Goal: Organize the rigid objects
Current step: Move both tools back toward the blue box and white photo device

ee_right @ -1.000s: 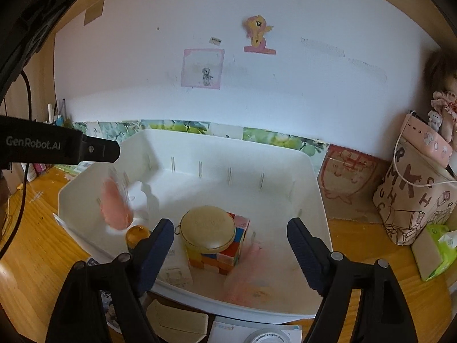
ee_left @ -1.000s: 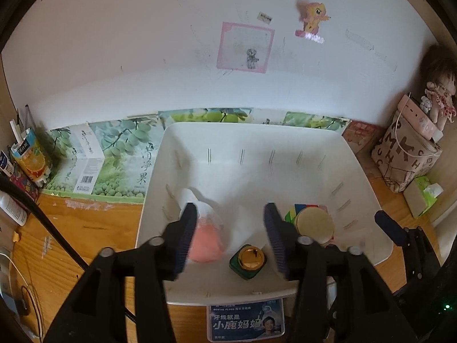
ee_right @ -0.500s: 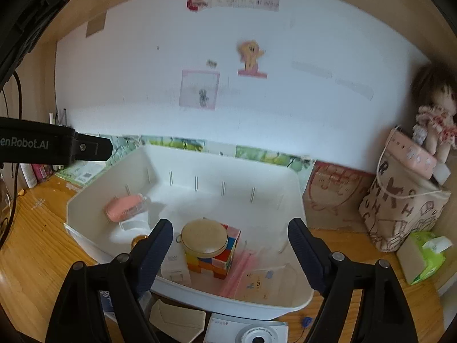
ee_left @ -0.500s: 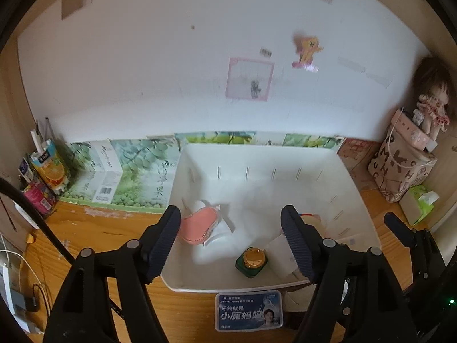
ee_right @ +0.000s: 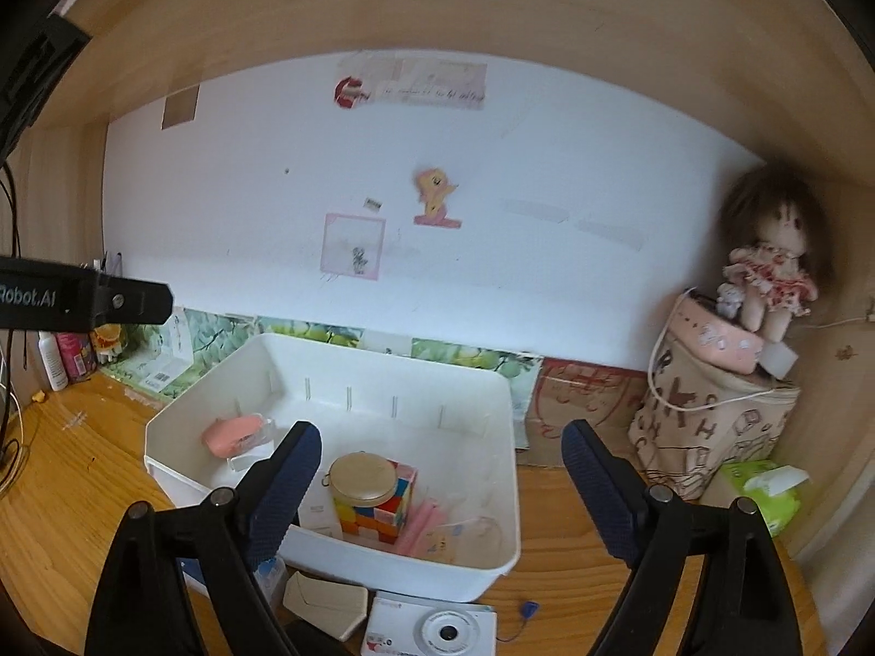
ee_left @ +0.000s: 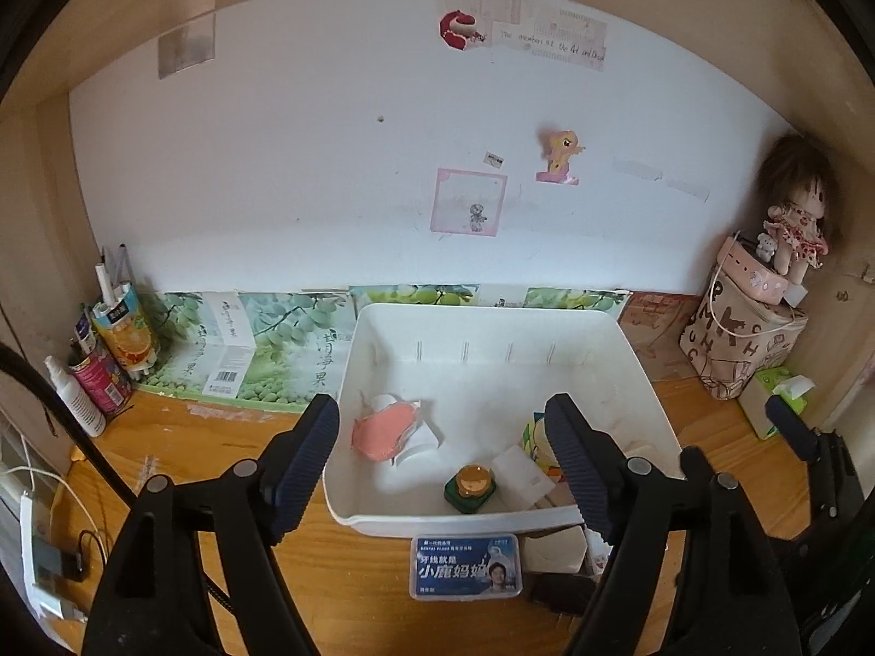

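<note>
A white plastic bin (ee_left: 492, 322) (ee_right: 383, 382) stands on the wooden desk. Inside lie a pink packaged item (ee_left: 383, 429) (ee_right: 232, 432), a small green jar with a gold lid (ee_left: 471, 484), a white box (ee_left: 522, 473), a colour cube (ee_right: 383, 514) with a round wooden lid (ee_right: 362, 476) on it, and a pink pouch (ee_right: 426, 530). My left gripper (ee_left: 443, 462) is open and empty, held back above the bin's near edge. My right gripper (ee_right: 440, 497) is open and empty, also back from the bin.
In front of the bin lie a blue floss box (ee_left: 465, 566), a beige wooden piece (ee_right: 325, 604) and a white camera (ee_right: 432, 626). A patterned bag (ee_right: 711, 437) with a doll (ee_right: 771, 273) and a tissue pack (ee_right: 765, 492) stand at right. Bottles and cartons (ee_left: 104, 350) stand at left.
Both grippers have pulled back and up from the bin. The left jaws have opened wider. The pink packaged item, upright between the left fingers a second ago, now lies in the bin.
</note>
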`<state>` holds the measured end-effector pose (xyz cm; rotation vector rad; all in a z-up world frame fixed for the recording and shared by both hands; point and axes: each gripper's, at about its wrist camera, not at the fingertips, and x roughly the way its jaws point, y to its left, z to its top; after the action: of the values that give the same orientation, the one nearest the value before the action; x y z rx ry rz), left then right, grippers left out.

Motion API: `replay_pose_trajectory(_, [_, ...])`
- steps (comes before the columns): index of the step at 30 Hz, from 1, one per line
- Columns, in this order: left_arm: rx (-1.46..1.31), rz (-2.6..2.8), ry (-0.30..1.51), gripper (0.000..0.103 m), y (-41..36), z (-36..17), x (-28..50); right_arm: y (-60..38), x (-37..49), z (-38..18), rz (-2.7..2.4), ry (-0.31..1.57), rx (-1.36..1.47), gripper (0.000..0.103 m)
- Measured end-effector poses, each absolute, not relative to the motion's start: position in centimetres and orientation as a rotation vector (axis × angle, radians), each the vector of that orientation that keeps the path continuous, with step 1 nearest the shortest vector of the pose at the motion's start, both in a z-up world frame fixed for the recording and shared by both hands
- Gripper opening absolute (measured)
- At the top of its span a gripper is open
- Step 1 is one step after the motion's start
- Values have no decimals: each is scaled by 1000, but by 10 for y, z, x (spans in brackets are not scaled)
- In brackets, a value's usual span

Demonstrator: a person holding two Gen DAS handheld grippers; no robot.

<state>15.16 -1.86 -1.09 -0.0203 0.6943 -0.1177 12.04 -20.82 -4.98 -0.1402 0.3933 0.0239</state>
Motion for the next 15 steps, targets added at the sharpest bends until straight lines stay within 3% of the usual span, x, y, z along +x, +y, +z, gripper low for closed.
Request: replay_pose_trajectory(15, [-140,-72,899,80,-16,-45,122,-230,90,-54,40,426,-140,90])
